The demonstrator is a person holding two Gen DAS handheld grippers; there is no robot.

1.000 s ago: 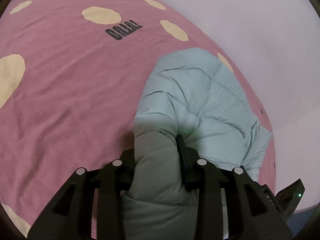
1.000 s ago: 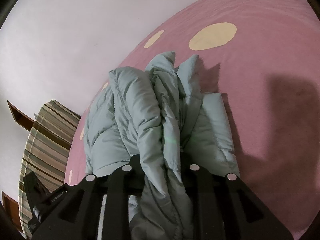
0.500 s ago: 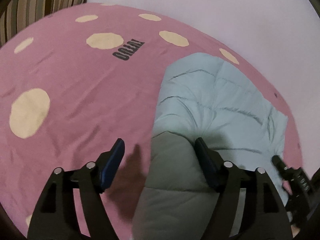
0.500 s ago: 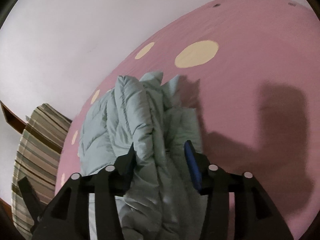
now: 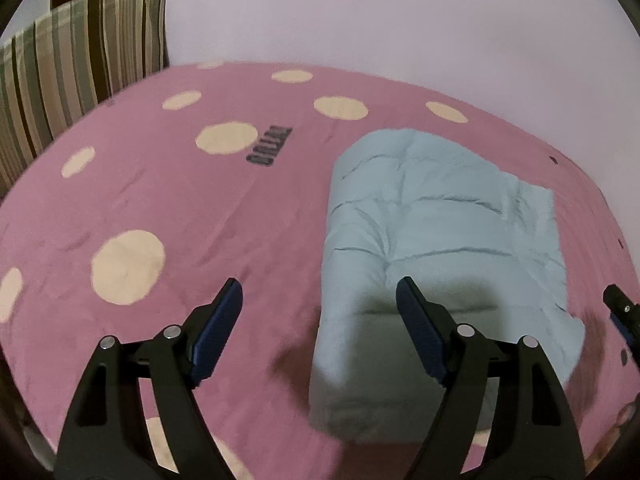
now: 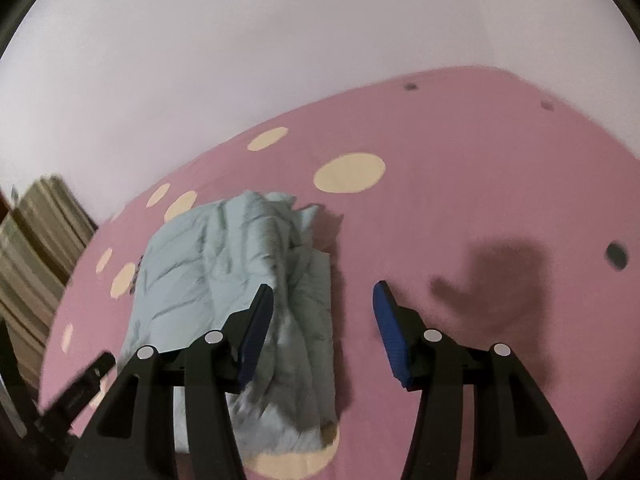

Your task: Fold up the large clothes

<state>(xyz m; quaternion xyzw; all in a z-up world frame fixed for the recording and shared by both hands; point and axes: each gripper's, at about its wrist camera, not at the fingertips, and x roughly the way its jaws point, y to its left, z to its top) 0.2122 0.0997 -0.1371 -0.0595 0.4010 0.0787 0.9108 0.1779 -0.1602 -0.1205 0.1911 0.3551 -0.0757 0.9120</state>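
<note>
A pale blue quilted puffer jacket (image 5: pixel 432 236) lies folded into a thick bundle on a pink bedspread with cream dots (image 5: pixel 200 216). My left gripper (image 5: pixel 320 296) is open and empty, raised above the bundle's near left edge. In the right wrist view the jacket (image 6: pixel 224 280) lies left of centre, its right side rumpled. My right gripper (image 6: pixel 324 300) is open and empty above that rumpled right edge. The tip of the right gripper shows at the far right of the left wrist view (image 5: pixel 620 312).
A striped cushion (image 5: pixel 76 64) stands at the bed's far left against a pale wall (image 5: pixel 360 16). The bedspread carries dark lettering (image 5: pixel 270 146). The bed's far edge meets the wall. Pink bedspread (image 6: pixel 500 184) stretches to the right of the jacket.
Both grippers were shut on the jacket a second ago. They have opened, let it go and pulled up and back. The jacket now rests folded on the bed.
</note>
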